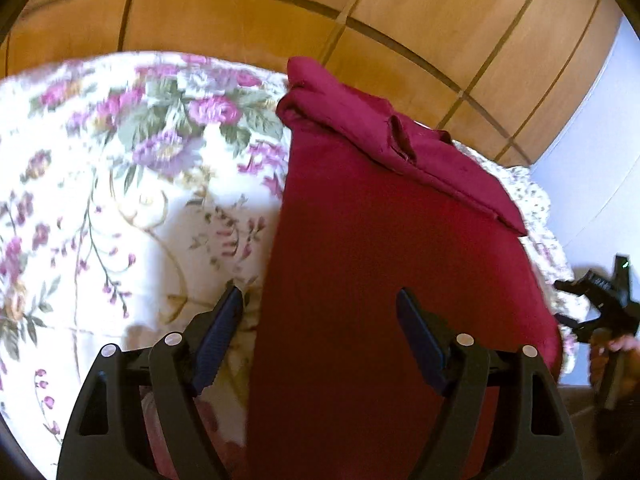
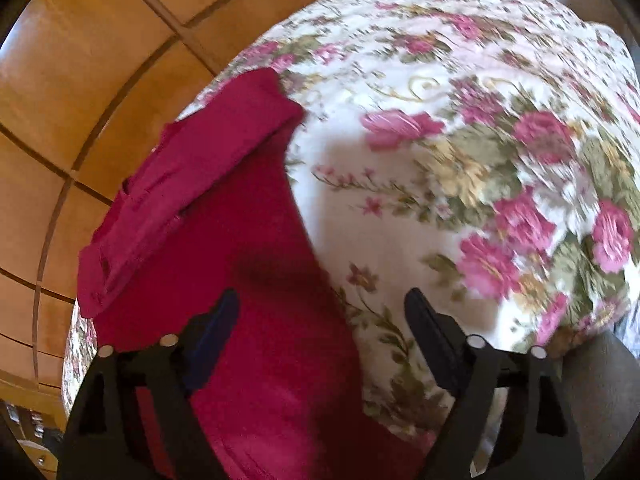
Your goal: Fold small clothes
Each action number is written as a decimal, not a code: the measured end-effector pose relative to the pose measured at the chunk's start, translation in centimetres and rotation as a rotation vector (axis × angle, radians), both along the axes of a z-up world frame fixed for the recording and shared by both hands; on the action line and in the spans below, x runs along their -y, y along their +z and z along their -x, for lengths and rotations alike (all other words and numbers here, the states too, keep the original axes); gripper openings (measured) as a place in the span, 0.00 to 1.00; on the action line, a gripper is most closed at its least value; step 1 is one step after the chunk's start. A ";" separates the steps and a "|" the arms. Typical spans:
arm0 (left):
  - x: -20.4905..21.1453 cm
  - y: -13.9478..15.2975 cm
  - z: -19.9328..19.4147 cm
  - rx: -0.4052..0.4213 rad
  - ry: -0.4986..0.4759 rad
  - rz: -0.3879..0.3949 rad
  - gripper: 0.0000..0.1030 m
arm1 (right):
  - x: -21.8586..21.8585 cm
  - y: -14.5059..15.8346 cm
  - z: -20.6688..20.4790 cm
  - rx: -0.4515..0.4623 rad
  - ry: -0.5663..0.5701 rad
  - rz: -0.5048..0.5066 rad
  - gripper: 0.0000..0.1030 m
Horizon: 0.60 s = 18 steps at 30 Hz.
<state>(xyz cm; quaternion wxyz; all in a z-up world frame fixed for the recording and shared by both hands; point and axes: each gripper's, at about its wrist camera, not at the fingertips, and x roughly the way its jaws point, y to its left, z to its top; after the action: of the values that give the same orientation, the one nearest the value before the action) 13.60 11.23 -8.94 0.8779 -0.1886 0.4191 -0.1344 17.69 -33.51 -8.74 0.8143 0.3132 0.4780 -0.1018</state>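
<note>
While the red garment (image 1: 360, 280) lies flat on the flowery bedspread (image 1: 100, 184), its far end looks already turned over into a band, so I'd say the fold is partway there and the long near part still needs doing. Left claw (image 1: 320, 320) is wide open, hanging over the cloth's left edge with nothing in it. Right claw (image 2: 322, 320) is just as open and empty over the right edge. No baskets or boxes in sight
</note>
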 end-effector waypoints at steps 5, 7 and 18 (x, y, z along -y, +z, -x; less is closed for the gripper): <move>-0.4 0.1 1.1 -0.010 -0.069 -0.003 0.74 | 0.3 -1.4 2.6 -0.069 -0.025 -0.103 0.72; -0.8 0.1 1.5 -0.019 -0.076 -0.001 0.63 | 0.1 -1.9 3.2 -0.092 -0.014 -0.144 0.71; -0.3 0.0 3.3 -0.100 -0.175 -0.021 0.13 | -3.6 -2.1 4.3 -0.088 0.168 -0.207 0.36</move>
<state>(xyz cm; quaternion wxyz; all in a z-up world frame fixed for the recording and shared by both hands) 10.32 11.56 -8.94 0.8426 -0.1484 0.4788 -0.1967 13.43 -29.95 -10.80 0.7615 0.3496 0.5458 0.0027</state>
